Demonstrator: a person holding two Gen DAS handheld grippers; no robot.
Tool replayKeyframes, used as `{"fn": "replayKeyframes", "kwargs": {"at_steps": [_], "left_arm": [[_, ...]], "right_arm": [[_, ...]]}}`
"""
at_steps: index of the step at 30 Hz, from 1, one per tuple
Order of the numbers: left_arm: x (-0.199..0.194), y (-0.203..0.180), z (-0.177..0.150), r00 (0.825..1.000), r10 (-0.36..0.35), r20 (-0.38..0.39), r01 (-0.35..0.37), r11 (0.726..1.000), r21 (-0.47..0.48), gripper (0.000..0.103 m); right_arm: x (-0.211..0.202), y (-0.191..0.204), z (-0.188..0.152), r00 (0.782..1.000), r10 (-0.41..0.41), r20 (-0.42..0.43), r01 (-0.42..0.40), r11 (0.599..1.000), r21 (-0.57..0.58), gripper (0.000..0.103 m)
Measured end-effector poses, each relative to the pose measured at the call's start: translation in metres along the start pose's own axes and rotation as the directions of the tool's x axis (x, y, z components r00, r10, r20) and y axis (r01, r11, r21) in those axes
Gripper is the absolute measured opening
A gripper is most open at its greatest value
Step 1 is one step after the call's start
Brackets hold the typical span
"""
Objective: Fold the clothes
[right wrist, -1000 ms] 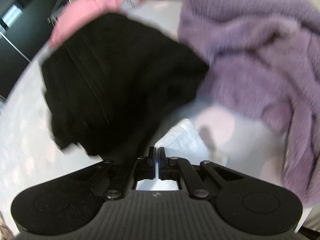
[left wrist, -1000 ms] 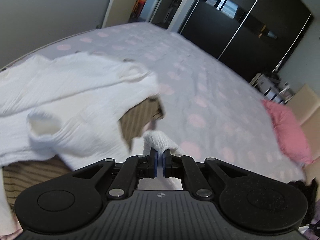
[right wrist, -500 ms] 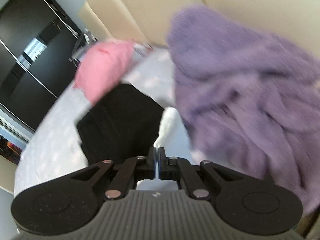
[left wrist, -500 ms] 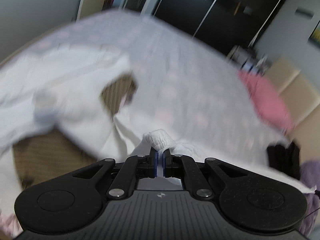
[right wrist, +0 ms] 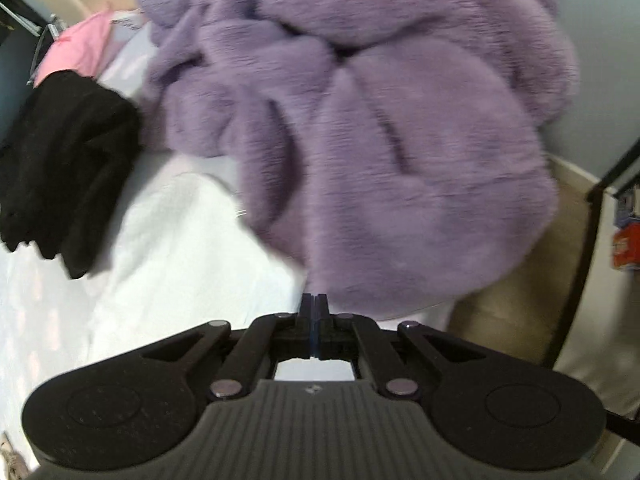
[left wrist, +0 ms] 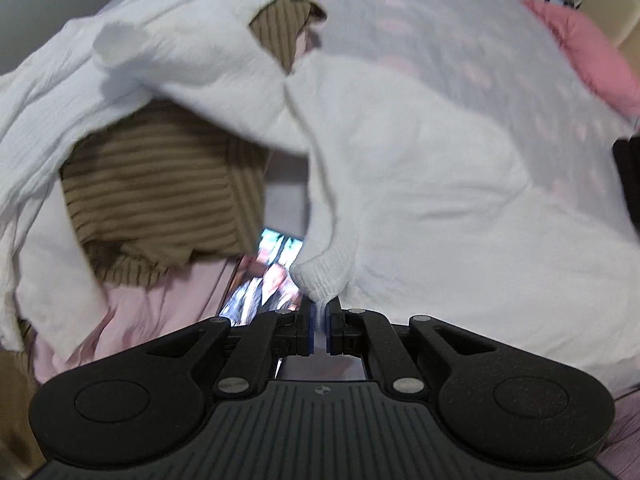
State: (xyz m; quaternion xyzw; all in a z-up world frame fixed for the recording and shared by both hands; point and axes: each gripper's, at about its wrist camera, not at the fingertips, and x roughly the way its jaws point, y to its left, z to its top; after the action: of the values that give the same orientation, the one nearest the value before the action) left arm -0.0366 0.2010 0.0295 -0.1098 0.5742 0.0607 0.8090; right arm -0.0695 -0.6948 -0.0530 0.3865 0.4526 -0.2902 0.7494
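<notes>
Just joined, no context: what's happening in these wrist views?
A person is folding clothes on a bed. The left gripper is shut on the ribbed cuff of a white sweater. The right gripper is shut; white fabric shows beneath it, grip unclear. A purple fleece and black garment lie nearby.

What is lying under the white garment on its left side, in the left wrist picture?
A brown ribbed sweater shows under the white garment, also through a gap higher up. Pink fabric lies below it. How far the sweater reaches is covered.

Both left tongs (left wrist: pixel 319 312) and right tongs (right wrist: pixel 314 304) point steeply down, clamped.
</notes>
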Motion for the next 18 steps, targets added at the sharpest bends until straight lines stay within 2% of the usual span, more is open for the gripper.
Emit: {"fn": "replayKeyframes", "kwargs": {"at_steps": [2,6,11,14,18], "left_arm": [[0.007,0.004,-0.005,1.000,0.006,-0.009,-0.006,1.000,-0.001,0.003],[0.019,0.006,-0.009,1.000,0.006,-0.022,-0.006,1.000,-0.011,0.003],[0.036,0.012,-0.014,0.997,0.003,-0.077,-0.006,0.999,-0.037,0.005],[0.038,0.014,-0.016,0.997,-0.001,-0.083,-0.002,0.999,-0.042,0.008],[0.037,0.012,-0.013,0.997,0.028,-0.072,-0.030,0.999,-0.031,0.024]], "right_arm": [[0.002,-0.002,0.004,1.000,0.000,-0.001,0.000,1.000,0.009,0.000],[0.001,0.019,0.006,1.000,0.002,0.007,-0.002,0.998,-0.058,0.000],[-0.018,0.075,0.006,0.996,0.028,0.084,-0.007,0.971,-0.240,0.004],[-0.027,0.111,-0.004,0.992,0.092,0.087,-0.061,0.948,-0.313,0.005],[-0.030,0.158,-0.030,0.980,0.197,0.032,-0.172,0.912,-0.372,0.006]]}}
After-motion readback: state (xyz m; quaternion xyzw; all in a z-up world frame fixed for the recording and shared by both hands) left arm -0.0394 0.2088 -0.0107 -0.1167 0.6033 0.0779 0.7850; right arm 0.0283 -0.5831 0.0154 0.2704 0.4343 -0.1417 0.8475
